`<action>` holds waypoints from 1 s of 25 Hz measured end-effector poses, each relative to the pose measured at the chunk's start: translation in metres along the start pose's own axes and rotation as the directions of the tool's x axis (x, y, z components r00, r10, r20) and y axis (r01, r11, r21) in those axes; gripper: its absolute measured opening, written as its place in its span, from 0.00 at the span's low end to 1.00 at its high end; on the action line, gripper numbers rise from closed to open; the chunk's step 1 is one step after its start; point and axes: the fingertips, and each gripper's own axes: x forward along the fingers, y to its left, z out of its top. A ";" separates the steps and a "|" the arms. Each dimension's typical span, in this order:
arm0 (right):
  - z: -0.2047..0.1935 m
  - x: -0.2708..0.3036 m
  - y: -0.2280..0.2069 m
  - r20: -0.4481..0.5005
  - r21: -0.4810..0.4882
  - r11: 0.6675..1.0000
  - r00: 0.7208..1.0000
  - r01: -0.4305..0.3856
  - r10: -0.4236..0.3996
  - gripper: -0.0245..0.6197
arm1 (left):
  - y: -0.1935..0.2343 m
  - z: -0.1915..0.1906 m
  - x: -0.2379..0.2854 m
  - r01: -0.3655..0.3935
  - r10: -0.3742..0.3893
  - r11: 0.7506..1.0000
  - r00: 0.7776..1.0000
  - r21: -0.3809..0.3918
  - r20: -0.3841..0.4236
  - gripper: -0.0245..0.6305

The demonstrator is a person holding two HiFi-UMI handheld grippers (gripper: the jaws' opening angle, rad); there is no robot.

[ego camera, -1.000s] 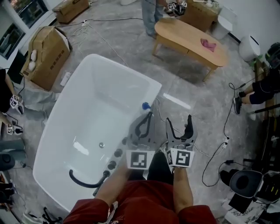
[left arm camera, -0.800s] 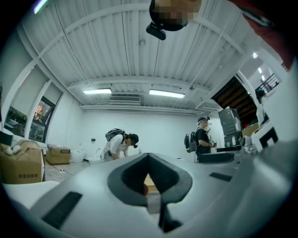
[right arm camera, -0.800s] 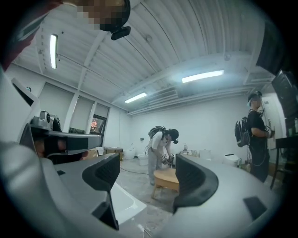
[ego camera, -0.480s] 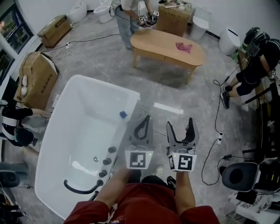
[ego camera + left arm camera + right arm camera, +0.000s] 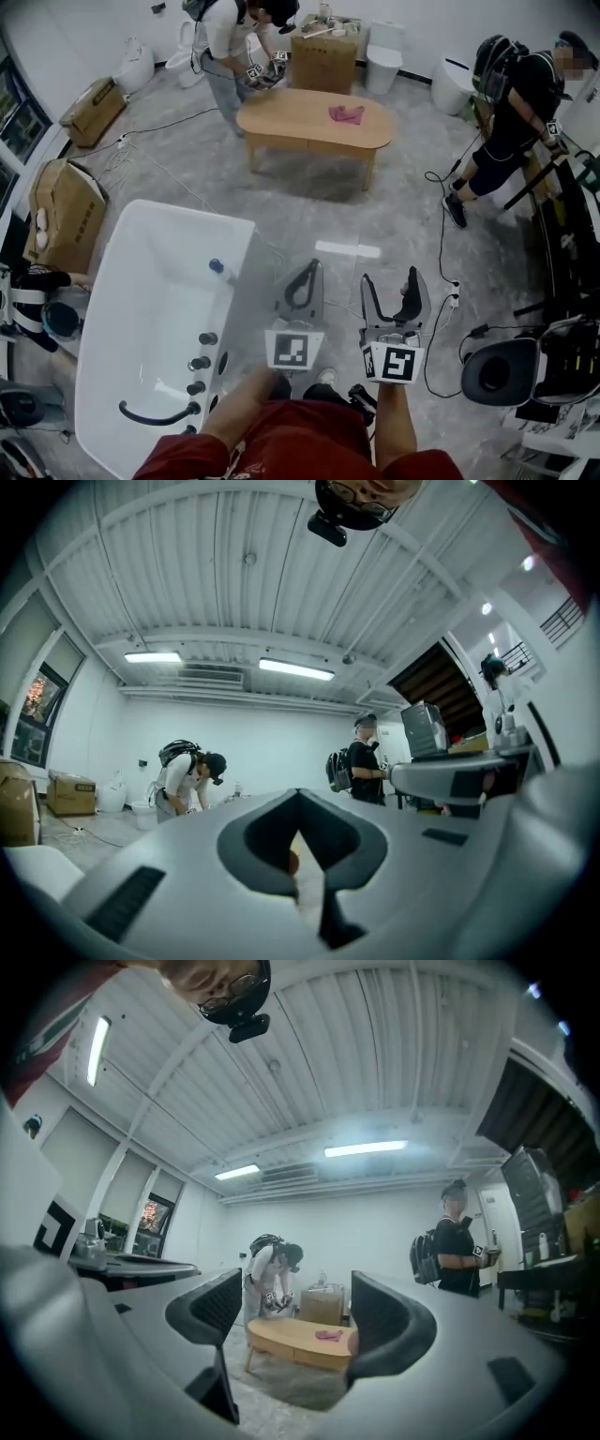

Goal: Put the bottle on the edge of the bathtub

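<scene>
Two jaws of the left gripper (image 5: 303, 281) are pressed together at their tips, leaving only a rounded hollow behind them, and nothing is caught in it. The right gripper (image 5: 390, 281) has its jaws standing well apart with nothing between them; its own view looks through the gap at the far wooden table (image 5: 309, 127). Both grippers are held side by side over bare grey floor, just to the right of the white bathtub (image 5: 187, 212).

The bottle (image 5: 216, 266), small and blue-topped, stands at the tub's right-hand rim, up and to the left of the left gripper and well apart from it; whether it rests on the rim or just inside it cannot be told from above. Further down the same rim sits a row of dark knobs (image 5: 198, 363), and a dark curved handle (image 5: 155, 417) lies at the near end of the tub.

A pink cloth (image 5: 345, 113) lies on the oval table. One person (image 5: 225, 37) bends over the table's far side, another person (image 5: 511, 103) stands to the right. A cardboard box (image 5: 61, 211) sits left of the tub, and a black chair (image 5: 492, 370) stands at the right
</scene>
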 end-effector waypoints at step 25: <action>0.045 -0.033 -0.073 0.001 -0.005 0.988 0.988 0.152 -0.152 0.43 | -0.087 0.036 0.042 0.175 -0.175 0.984 0.985 0.030 -0.003 0.06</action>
